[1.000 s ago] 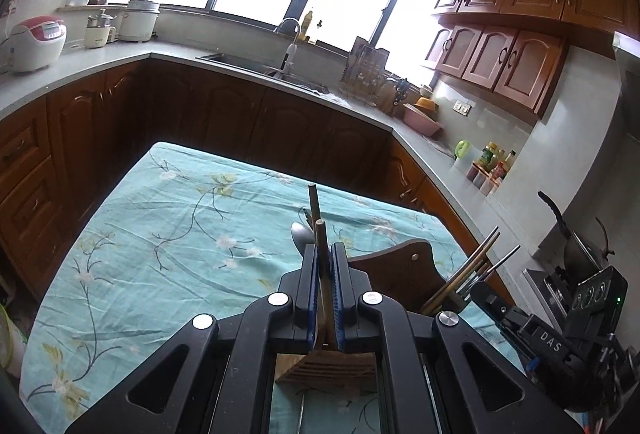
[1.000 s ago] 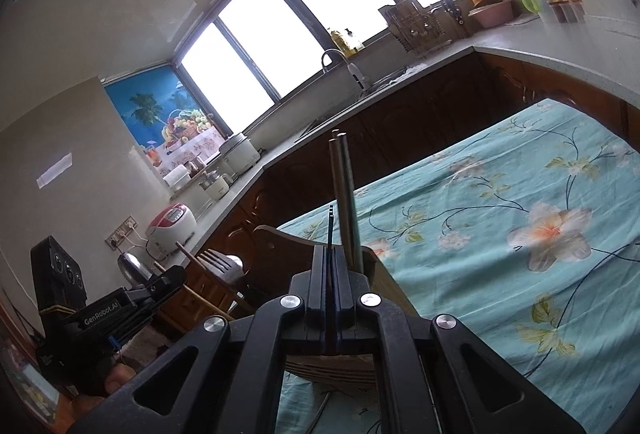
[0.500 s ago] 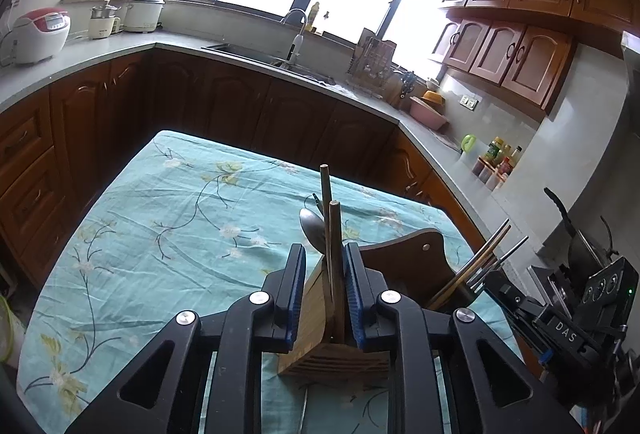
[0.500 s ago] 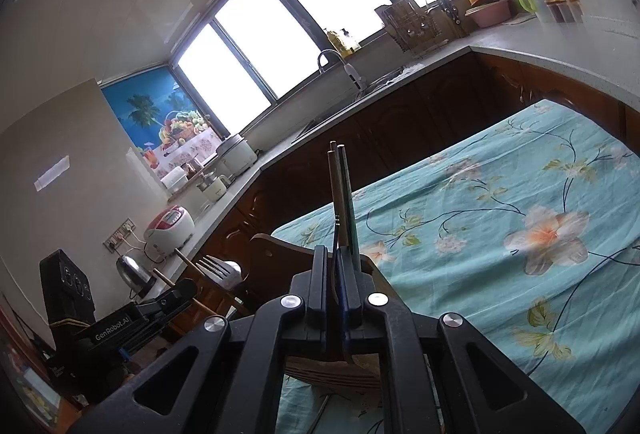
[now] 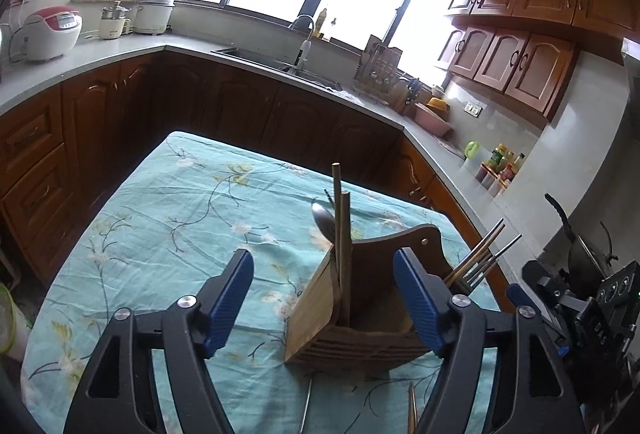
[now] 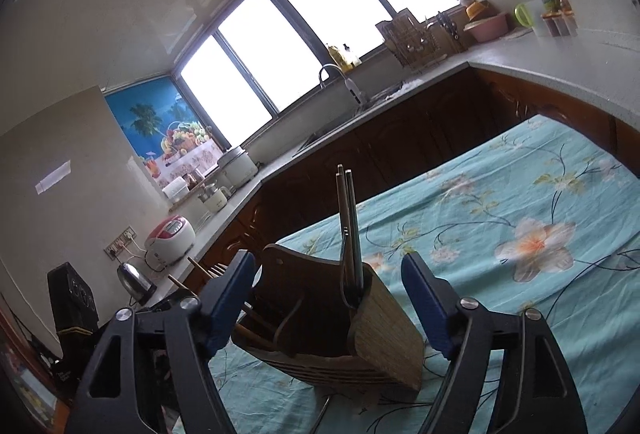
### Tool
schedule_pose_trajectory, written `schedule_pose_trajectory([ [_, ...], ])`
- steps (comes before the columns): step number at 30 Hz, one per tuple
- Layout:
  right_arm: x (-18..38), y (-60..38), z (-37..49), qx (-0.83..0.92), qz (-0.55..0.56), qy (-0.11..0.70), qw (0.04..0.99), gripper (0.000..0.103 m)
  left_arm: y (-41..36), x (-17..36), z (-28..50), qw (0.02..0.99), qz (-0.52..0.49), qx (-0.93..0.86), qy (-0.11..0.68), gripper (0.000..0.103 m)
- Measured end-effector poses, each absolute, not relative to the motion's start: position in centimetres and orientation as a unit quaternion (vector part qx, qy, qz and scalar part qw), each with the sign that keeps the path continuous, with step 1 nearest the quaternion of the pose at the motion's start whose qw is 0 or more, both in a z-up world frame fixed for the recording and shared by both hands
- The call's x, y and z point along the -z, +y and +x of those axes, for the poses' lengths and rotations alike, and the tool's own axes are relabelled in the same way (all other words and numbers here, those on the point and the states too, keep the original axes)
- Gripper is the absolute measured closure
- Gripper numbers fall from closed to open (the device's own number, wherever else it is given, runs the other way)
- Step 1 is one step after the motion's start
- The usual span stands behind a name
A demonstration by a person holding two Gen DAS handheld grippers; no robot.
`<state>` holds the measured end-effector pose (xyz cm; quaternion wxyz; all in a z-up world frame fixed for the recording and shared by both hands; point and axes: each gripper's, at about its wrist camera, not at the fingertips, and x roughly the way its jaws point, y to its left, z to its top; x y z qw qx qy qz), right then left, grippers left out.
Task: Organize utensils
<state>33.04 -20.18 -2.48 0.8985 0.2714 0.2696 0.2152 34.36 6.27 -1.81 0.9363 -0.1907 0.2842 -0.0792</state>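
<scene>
1. Left gripper (image 5: pixel 322 262): fingers spread wide, blue pads (image 5: pixel 230 298) clear on both sides, nothing pinched.
2. Right gripper (image 6: pixel 328 262): likewise spread, pads well apart, nothing held.
3. Wooden holder (image 5: pixel 320 314) on the flowered tablecloth (image 5: pixel 160 234), at 6 o'clock in both wrist views, framed between each pair of fingers.
4. Wooden chopsticks (image 5: pixel 340 218) standing almost upright in the holder's near slot, pointing to 12 o'clock; spoon (image 5: pixel 323 222) just beside them, toward 11 o'clock.
5. Metal chopsticks (image 6: pixel 350 226) standing in the slot nearest the right gripper, leaning slightly toward 12 o'clock; same pair seen from the left wrist at 3 o'clock, fanned apart.
6. Loose pieces on the cloth at 6 o'clock, in front of the holder: a thin metal handle (image 5: pixel 306 406) and a pointed tip (image 5: pixel 412 406); kind not clear, mostly hidden.
7. Step in hand, as judged: release at the holder, with one set of chopsticks lodged on each side and both grippers open around them.
8. Next move, as judged: backing straight off without brushing the standing sticks, then dropping low toward 6 o'clock for the loose pieces; flat, thin handles on soft cloth likely to call for a shallow approach and a careful pinch.
</scene>
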Motion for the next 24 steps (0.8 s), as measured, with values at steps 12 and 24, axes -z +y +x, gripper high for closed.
schedule_pose_trajectory([
  [12, 1.3, -20.4, 30.5, -0.212, 0.253, 0.256, 0.909, 0.019, 6.7, 1.3, 31.1, 0.935, -0.193, 0.068, 0.289, 0.023],
  [24, 0.5, -19.7, 26.1, -0.213, 0.205, 0.247, 0.923, 0.01, 5.9, -0.1, 25.4, 0.941, -0.155, 0.053, 0.295, 0.019],
])
